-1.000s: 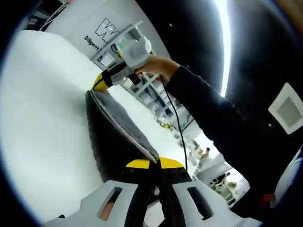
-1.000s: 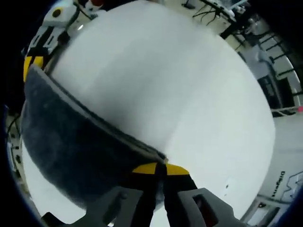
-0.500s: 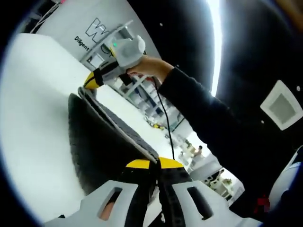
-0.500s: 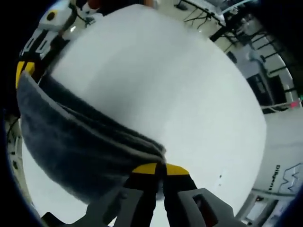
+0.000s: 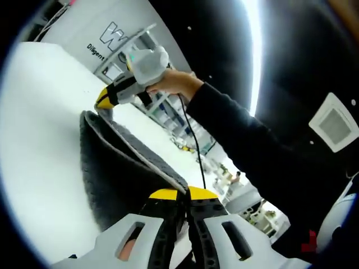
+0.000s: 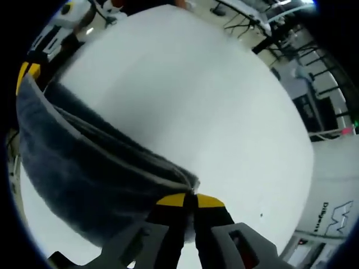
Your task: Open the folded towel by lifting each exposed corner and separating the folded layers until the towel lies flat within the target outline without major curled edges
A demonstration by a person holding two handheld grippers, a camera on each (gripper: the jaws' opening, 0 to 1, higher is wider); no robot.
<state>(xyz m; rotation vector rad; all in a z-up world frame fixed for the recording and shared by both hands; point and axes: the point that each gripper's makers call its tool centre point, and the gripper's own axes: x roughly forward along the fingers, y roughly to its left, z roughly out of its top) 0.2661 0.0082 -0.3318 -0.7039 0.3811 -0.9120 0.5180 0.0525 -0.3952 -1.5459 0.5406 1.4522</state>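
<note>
Both grippers, left gripper point(image 5: 178, 197) and right gripper point(image 6: 189, 200), pinch the gray towel point(image 6: 78, 168) at frame bottom; pulling apart evenly should flatten it over the white table point(image 6: 196, 101).

This looks like a lab or workshop hall. A broad white table point(image 6: 185, 101) takes up most of the right gripper view, and at that view's upper right stand dark metal racks point(image 6: 314, 67) on a pale floor. A white panel point(image 5: 106, 28) with printed lettering sits at the upper left of the left gripper view, a long ceiling light point(image 5: 255, 50) at its top, and cluttered benches point(image 5: 224, 174) at centre right.
</note>
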